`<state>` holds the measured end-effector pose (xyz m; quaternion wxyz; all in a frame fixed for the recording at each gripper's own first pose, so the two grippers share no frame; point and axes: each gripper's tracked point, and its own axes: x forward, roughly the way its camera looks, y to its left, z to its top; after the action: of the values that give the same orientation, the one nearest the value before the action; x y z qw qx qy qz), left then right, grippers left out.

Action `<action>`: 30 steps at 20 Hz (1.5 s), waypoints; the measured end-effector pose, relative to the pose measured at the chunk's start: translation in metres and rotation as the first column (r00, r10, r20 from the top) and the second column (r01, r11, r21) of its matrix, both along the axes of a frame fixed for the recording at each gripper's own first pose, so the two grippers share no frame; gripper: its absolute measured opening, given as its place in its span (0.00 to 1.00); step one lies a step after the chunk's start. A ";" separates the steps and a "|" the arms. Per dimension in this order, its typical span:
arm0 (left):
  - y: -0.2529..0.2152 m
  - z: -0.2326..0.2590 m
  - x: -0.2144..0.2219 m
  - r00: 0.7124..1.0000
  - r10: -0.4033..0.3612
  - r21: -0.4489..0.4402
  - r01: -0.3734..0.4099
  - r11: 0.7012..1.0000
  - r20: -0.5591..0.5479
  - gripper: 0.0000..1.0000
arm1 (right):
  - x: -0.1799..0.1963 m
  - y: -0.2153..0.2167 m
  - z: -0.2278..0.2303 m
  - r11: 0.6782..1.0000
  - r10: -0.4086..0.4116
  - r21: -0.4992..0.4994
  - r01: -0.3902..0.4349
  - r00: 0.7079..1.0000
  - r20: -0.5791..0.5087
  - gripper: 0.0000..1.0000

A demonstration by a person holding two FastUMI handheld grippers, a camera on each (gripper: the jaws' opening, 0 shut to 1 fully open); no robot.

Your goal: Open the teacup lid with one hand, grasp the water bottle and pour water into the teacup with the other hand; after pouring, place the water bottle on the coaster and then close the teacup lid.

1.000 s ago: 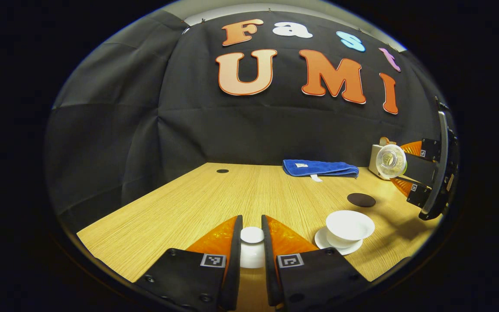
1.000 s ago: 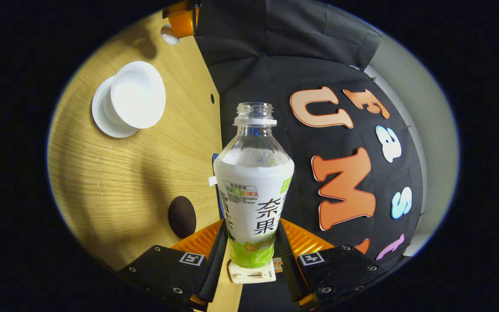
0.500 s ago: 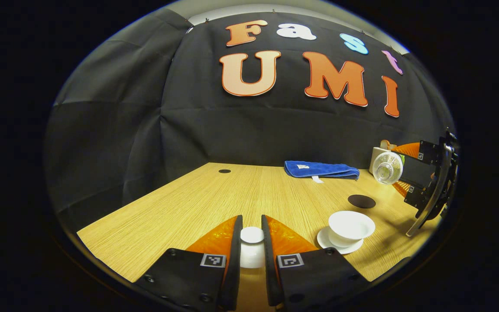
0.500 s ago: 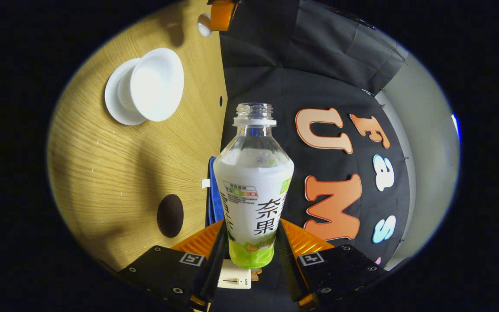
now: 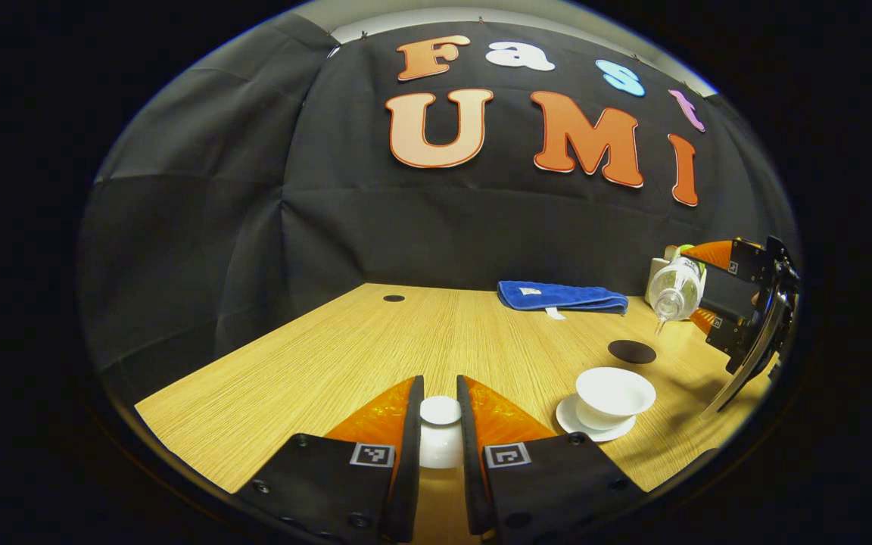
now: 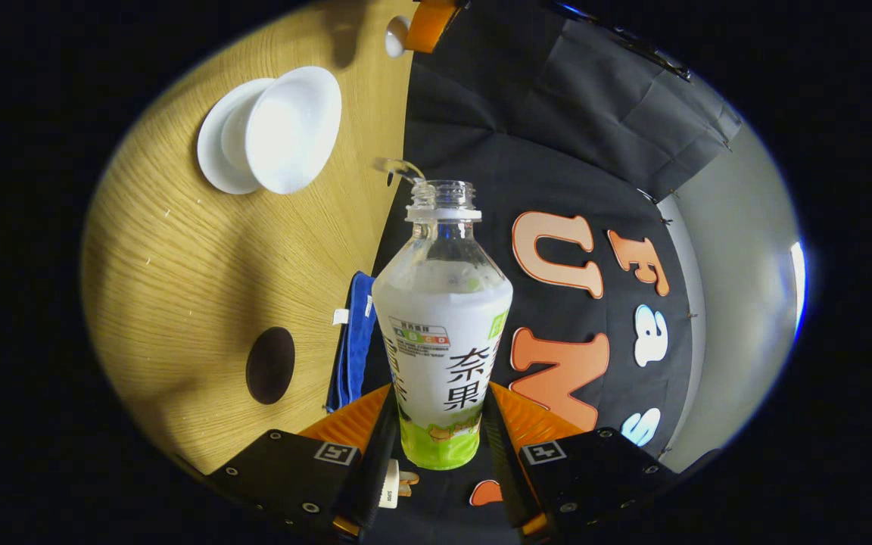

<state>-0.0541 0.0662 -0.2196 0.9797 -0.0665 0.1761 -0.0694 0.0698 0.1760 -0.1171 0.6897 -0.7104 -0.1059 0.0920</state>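
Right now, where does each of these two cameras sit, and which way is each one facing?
Left gripper view: rides low on the left gripper, level over the table; its fingers pinch the teacup lid.
Right gripper view: rides on the right gripper, rolled sideways; its fingers clamp the tilted water bottle, water at its mouth.
Shared: teacup, coaster, blue towel.

Teacup lid (image 5: pixel 440 431): lower part hidden between my left fingers. Water bottle (image 6: pixel 442 333): base hidden between my right fingers. Teacup (image 5: pixel 614 393) contents: cannot tell.
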 end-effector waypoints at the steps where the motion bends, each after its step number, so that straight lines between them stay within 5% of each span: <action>1: 0.001 0.000 0.000 1.000 0.000 0.000 0.000 1.000 -0.002 0.29 | 0.000 0.000 0.000 1.000 0.001 0.002 -0.001 1.000 0.002 0.64; 30: 0.010 0.018 -0.006 1.000 0.004 0.008 -0.004 1.000 0.028 0.29 | 0.015 0.021 0.061 0.972 0.142 -0.217 -0.095 0.966 0.216 0.64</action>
<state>-0.0604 0.0760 -0.2018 0.9824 -0.0619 0.1625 -0.0676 0.0844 0.1966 -0.0564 0.5894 -0.7757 -0.2173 0.0609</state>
